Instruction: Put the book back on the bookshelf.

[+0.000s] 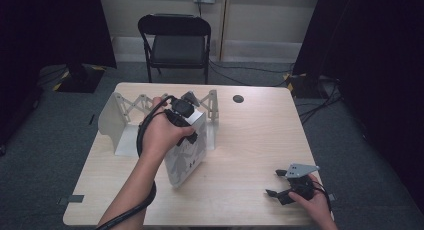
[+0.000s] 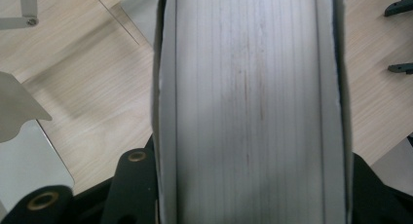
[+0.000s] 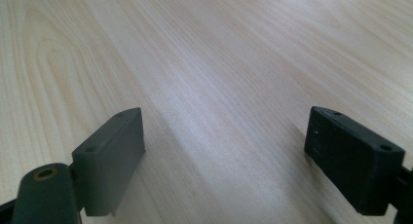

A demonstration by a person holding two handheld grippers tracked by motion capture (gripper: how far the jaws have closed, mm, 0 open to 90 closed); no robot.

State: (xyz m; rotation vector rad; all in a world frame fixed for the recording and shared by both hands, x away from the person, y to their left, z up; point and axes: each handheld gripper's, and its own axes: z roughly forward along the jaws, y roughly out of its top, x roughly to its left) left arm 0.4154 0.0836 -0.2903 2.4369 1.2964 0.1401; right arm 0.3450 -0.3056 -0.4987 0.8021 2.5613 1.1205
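A thick white book (image 1: 186, 156) with a grey cover print stands upright and slightly tilted near the table's middle left. My left gripper (image 1: 184, 121) is shut on its top edge from above. In the left gripper view the book's page edge (image 2: 248, 87) runs up the middle, with a black jaw pressed on each cover and the left gripper (image 2: 248, 195) closed around it. My right gripper (image 1: 276, 183) rests low at the table's front right, open. In the right gripper view the right gripper (image 3: 226, 156) has bare wood between its fingers.
A white metal expanding book rack (image 1: 120, 124) stands just behind and left of the book, with its end plate (image 2: 19, 112) close by. A black folding chair (image 1: 175, 40) sits beyond the wooden table (image 1: 250, 135). A round cable hole (image 1: 238, 98) is near the far edge.
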